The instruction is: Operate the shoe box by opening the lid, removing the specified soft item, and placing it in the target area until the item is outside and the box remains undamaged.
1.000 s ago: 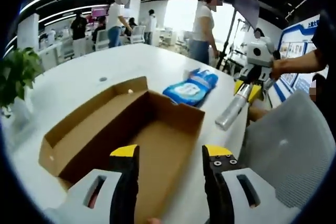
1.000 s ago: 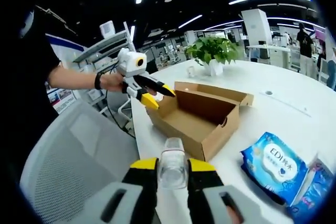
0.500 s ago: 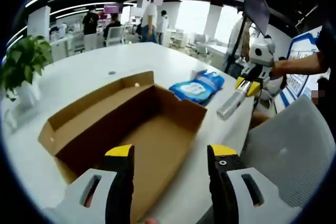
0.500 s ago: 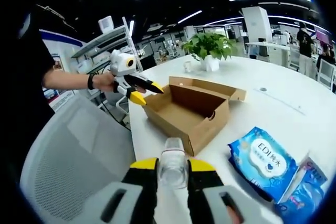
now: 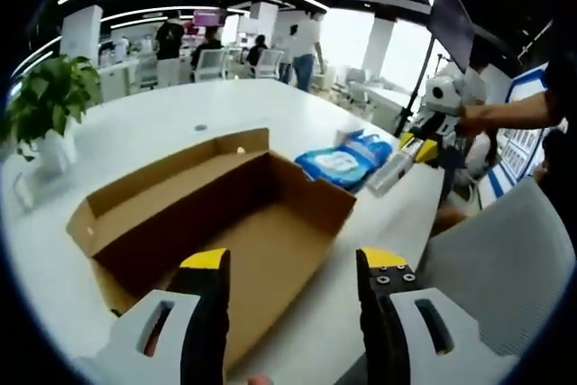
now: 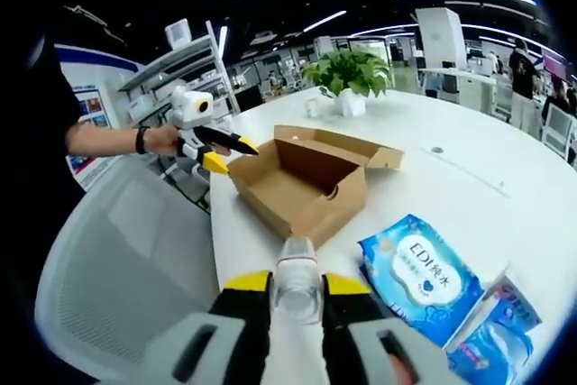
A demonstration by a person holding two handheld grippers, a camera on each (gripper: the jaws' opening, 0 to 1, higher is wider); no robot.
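Note:
An open brown cardboard shoe box (image 5: 216, 214) lies empty on the white table (image 5: 162, 132), its lid flap folded back. My left gripper (image 5: 293, 263) stands open just above the box's near end. It also shows as the left gripper (image 6: 221, 152) at the box (image 6: 302, 182) in the right gripper view. My right gripper (image 6: 296, 282) is shut on a clear plastic bottle (image 6: 296, 279); it appears as the right gripper (image 5: 416, 146) with the bottle (image 5: 389, 171) in the left gripper view. A blue wet-wipes pack (image 6: 422, 275) lies on the table beside the box, also seen as the pack (image 5: 343, 161).
A second blue pack (image 6: 491, 349) lies by the table edge. A potted plant (image 6: 350, 78) stands beyond the box. A grey mesh chair (image 6: 117, 259) is close to the table's near side. People stand in the background (image 5: 302, 47).
My right gripper with the bottle has moved toward the wipes pack, away from the box. The left gripper has stayed open over the box.

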